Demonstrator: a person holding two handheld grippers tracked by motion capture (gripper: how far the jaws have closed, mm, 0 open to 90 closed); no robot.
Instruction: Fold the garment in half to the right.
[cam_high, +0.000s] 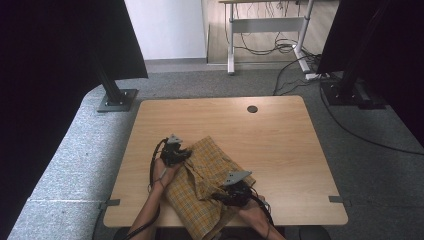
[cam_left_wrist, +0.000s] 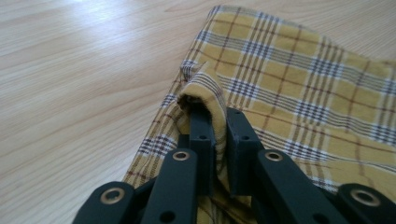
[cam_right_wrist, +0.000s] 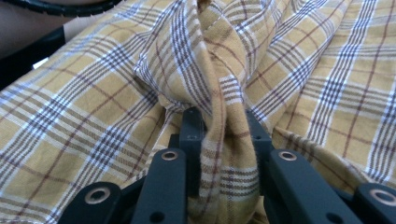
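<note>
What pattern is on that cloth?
The cloth is a mustard-yellow plaid with white, navy and red lines, clearest in the right gripper view.

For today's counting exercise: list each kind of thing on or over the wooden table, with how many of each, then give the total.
Yellow plaid cloth: 1, crumpled on the table
Handheld grippers: 2, the left gripper and the right gripper, each shut on a fold of the cloth
Round dark cable hole in the tabletop: 1
Total: 4
</note>
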